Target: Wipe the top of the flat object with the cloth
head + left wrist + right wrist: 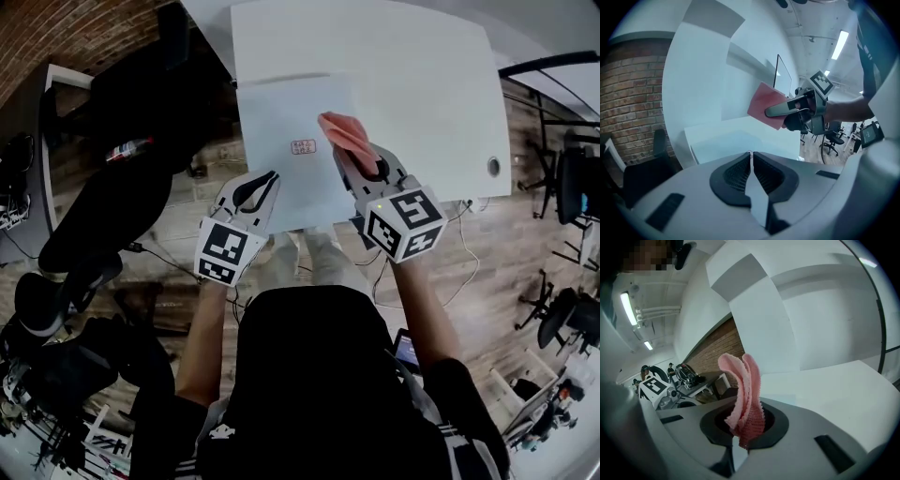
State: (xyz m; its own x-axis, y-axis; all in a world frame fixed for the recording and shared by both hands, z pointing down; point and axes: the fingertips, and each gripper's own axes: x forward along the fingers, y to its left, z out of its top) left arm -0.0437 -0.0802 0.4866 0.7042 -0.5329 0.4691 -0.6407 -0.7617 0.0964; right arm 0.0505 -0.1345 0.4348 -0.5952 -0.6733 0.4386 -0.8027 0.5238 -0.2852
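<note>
A flat white board (291, 141) with a small red label (303, 146) lies on the near part of a white table (422, 75). My right gripper (361, 161) is shut on a folded pink cloth (345, 134), which it holds over the board's right side. The cloth (743, 394) sticks up from between the jaws in the right gripper view. At the board's near left edge my left gripper (268, 180) is shut with nothing in it, its pads (750, 161) pressed together. The left gripper view shows the right gripper (794, 110) and the cloth (766, 105) above the board (736, 140).
The white table has a round hole (494, 166) at its right side. A black chair (122, 187) stands to the left of the table on a wood floor. Cables (469, 225) run near the table's right front edge. Office chairs (572, 183) stand far right.
</note>
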